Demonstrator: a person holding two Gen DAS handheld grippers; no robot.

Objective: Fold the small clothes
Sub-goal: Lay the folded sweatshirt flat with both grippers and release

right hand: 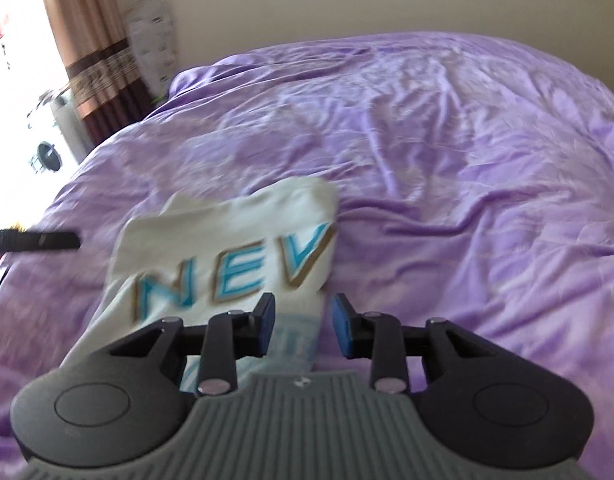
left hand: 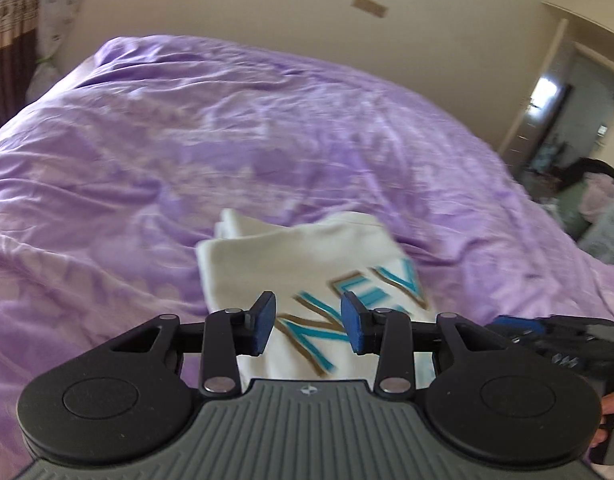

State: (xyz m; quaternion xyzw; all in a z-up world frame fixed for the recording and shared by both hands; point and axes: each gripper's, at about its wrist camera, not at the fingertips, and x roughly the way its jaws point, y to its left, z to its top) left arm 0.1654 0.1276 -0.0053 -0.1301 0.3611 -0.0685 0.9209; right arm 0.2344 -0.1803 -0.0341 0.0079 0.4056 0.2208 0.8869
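Note:
A small white shirt (left hand: pixel 307 264) with teal and gold letters "NEV" lies folded on the purple bedspread (left hand: pixel 187 152). It also shows in the right wrist view (right hand: pixel 227 236). My left gripper (left hand: pixel 309 324) is open and empty, its blue pads over the shirt's near edge. My right gripper (right hand: pixel 301 326) is open and empty over the shirt's right near corner. The left gripper's black tip (right hand: pixel 47 240) shows at the left of the right wrist view. The right gripper's body (left hand: pixel 547 332) shows at the right of the left wrist view.
The purple bedspread (right hand: pixel 467 160) is wrinkled and fills most of both views. A brown curtain (right hand: pixel 91 52) and a bright window stand at the left. A doorway (left hand: pixel 567 120) and a laundry pile (left hand: pixel 599 200) are at the right past the bed's edge.

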